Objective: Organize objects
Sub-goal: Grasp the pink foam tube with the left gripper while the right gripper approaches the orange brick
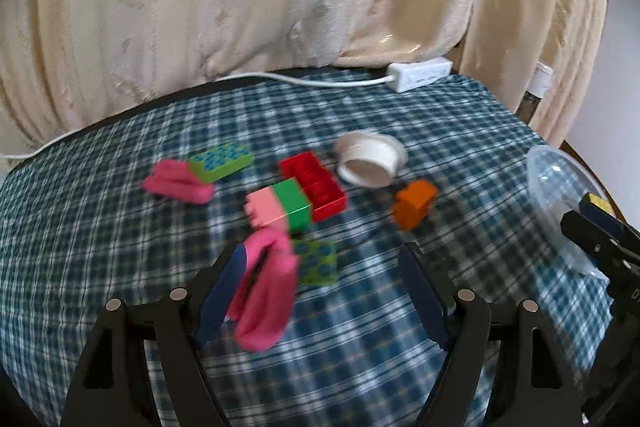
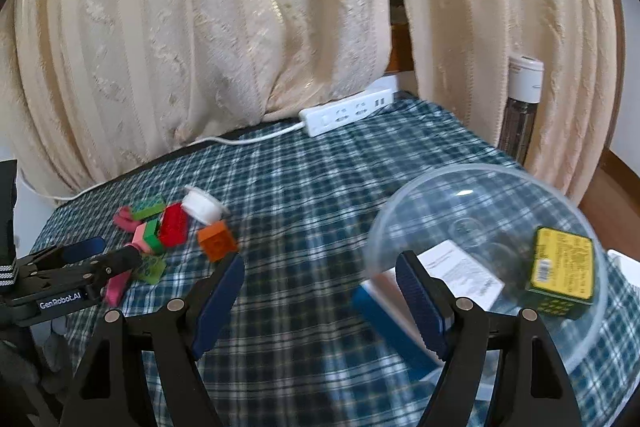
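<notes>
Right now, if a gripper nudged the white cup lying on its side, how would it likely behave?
The white cup lies tipped over with its round wall on the checked cloth, so it would probably roll in a curve rather than slide. It looks thin and empty, so likely light. The orange block close beside it might stop it.

Blurred by motion: pink cloth [image 1: 266, 291] beside the left tool [image 1: 324, 263], hiding part of a green patterned block [image 1: 318, 263]. Cut off at the right edge of the left view: clear bowl [image 1: 560, 195]. Unreadable through the bowl wall: print on yellow box [image 2: 562, 269] and white card [image 2: 464, 273].
</notes>
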Demonstrator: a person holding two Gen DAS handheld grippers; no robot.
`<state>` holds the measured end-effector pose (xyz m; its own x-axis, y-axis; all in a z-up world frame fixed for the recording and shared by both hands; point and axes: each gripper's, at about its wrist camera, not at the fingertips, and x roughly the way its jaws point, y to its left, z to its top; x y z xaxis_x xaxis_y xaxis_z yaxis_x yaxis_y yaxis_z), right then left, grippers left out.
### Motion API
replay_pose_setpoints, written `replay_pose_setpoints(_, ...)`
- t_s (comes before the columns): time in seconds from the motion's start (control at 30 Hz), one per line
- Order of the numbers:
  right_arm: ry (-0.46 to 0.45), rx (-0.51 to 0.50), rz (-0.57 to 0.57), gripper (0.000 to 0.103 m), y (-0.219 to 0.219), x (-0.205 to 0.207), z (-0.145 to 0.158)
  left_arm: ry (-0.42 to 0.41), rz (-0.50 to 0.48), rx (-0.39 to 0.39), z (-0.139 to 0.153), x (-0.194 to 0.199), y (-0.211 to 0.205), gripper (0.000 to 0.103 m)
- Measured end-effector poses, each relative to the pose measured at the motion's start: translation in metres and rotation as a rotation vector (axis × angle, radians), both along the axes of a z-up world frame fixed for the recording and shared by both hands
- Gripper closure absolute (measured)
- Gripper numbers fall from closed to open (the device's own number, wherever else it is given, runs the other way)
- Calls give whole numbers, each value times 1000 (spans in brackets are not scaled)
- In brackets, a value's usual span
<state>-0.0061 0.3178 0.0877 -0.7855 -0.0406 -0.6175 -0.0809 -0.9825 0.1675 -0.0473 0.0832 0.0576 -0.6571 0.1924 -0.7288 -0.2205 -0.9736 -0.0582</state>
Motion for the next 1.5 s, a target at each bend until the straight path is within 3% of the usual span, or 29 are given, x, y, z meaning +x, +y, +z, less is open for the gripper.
replay_pose_setpoints(0.37,-33,29,58,22,-32,-18,-5,-30,62,0,-19,-6,-34,24)
replay_pose_setpoints(0.73,-68,44,139,22,-58,-47,-13,-64,64,-7,-34,-12,-40,24)
replay_pose_setpoints(0.87,-90,36,166,22,-65,-61,-19,-78,63,-4,-38,-13,-42,31)
replay_pose_setpoints(1.03,-112,32,200,22,-74,-75,-25,-115,59,4,-44,-16,-43,52)
replay_pose_setpoints(1.4,-134,52,237,22,-88,-97,-35,-76,94,25,-32,-11,-51,54)
replay_pose_setpoints(1.5,-153,60,244,34,-91,-103,-41,-68,93,34,-29,-10,-52,55)
